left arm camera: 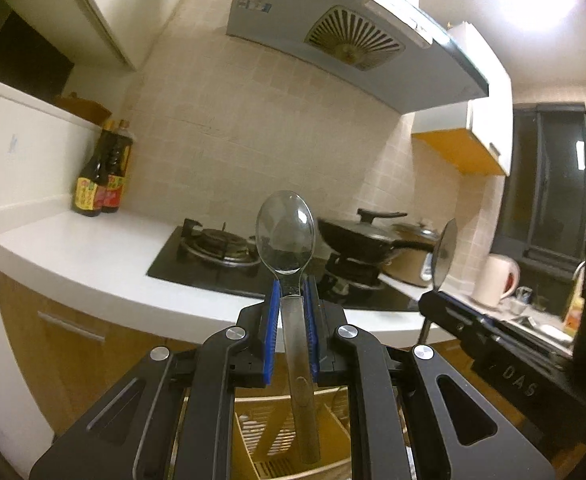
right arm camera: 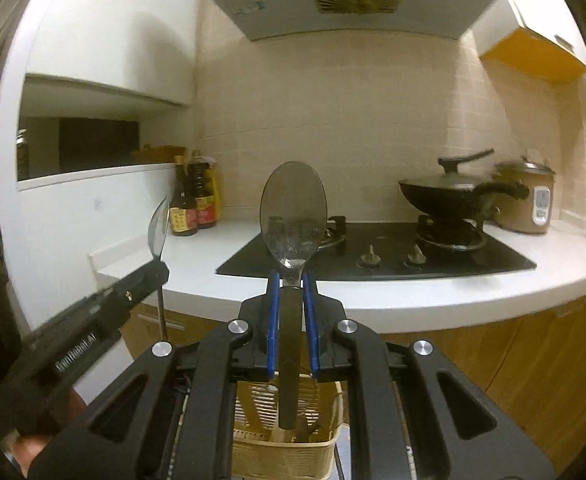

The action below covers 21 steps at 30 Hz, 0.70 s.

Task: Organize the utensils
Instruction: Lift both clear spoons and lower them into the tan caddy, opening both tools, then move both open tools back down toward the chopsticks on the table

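My left gripper point(left arm camera: 291, 292) is shut on a steel spoon point(left arm camera: 285, 232), held upright with the bowl up. Its handle hangs down over a beige slotted utensil basket point(left arm camera: 261, 428). My right gripper point(right arm camera: 291, 282) is shut on a second steel spoon point(right arm camera: 293, 216), also bowl up, its handle end above the same beige basket point(right arm camera: 253, 412). The right gripper and its spoon show edge-on in the left wrist view point(left arm camera: 445, 252). The left gripper and its spoon show in the right wrist view point(right arm camera: 159, 236).
A white counter point(left arm camera: 93, 252) holds a black gas hob point(right arm camera: 393, 252), a lidded black wok point(right arm camera: 449, 194), a rice cooker point(right arm camera: 527, 198), two dark sauce bottles point(left arm camera: 101, 176) and a white kettle point(left arm camera: 495, 280). Wooden cabinet fronts run below. A range hood point(left arm camera: 333, 36) hangs above.
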Each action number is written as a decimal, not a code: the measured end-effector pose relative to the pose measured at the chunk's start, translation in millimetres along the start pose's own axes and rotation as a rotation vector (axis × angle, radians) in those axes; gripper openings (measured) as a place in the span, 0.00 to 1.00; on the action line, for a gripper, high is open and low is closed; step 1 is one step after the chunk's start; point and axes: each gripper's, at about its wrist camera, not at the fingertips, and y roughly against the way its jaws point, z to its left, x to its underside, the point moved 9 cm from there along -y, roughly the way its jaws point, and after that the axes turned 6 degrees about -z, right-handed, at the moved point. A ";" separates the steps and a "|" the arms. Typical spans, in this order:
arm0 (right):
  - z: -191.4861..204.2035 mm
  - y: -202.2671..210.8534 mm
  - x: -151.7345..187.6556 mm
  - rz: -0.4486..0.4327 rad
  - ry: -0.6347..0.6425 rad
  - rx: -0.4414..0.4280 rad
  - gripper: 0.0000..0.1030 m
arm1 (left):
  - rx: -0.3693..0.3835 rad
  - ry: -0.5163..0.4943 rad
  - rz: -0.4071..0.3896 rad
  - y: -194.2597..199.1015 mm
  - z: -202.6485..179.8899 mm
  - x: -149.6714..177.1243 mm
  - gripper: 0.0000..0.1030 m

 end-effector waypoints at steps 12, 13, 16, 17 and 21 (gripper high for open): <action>-29.2 -20.1 36.8 0.054 -0.102 0.019 0.10 | -0.051 -0.031 -0.009 -18.5 2.0 30.2 0.11; -27.4 -19.1 37.2 0.050 -0.092 0.018 0.10 | -0.049 -0.032 -0.008 -17.8 2.7 31.0 0.11; -22.6 -17.5 39.3 0.048 -0.062 0.020 0.10 | -0.037 -0.040 -0.006 -15.1 2.8 31.3 0.11; -20.3 -16.3 40.8 0.050 -0.052 0.017 0.10 | -0.032 -0.042 -0.004 -14.2 2.3 31.5 0.11; -16.7 -10.2 43.5 0.052 -0.046 0.014 0.10 | -0.005 -0.049 0.004 -5.1 1.3 28.1 0.13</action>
